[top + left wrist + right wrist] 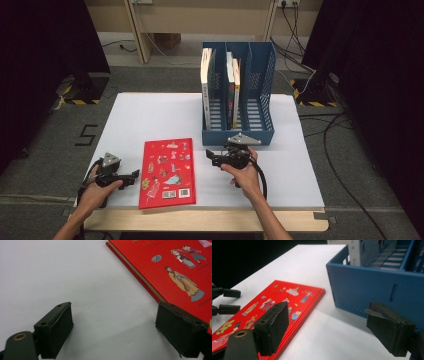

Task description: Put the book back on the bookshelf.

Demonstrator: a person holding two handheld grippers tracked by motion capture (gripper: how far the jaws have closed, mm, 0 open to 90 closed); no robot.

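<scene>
The red book (168, 172) lies flat on the white table (140, 117), in front of and to the left of the blue rack (238, 132), well apart from it. The left gripper (131, 176) sits just left of the book with its jaws spread and nothing between them; in the left gripper view the book's edge (140, 277) runs right beside one jaw. The right gripper (214, 157) hovers between book and rack, jaws wide and empty.

The likely trouble is the flat lie: the book offers no edge to pinch from above, so a jaw pushed under its side may only shove it across the smooth top. Pushed toward the person, its near edge, already close to the table's front lip, could slide off. Lifted by one corner, the cover may flop open and slip out.

The right gripper has little room behind it, since the rack's front wall (372, 295) stands near; a wide swing there could knock the rack. Left of the rack and beyond the book the table is bare. The rack's right slot (256, 107) holds nothing, while books (232, 90) stand in the others.
</scene>
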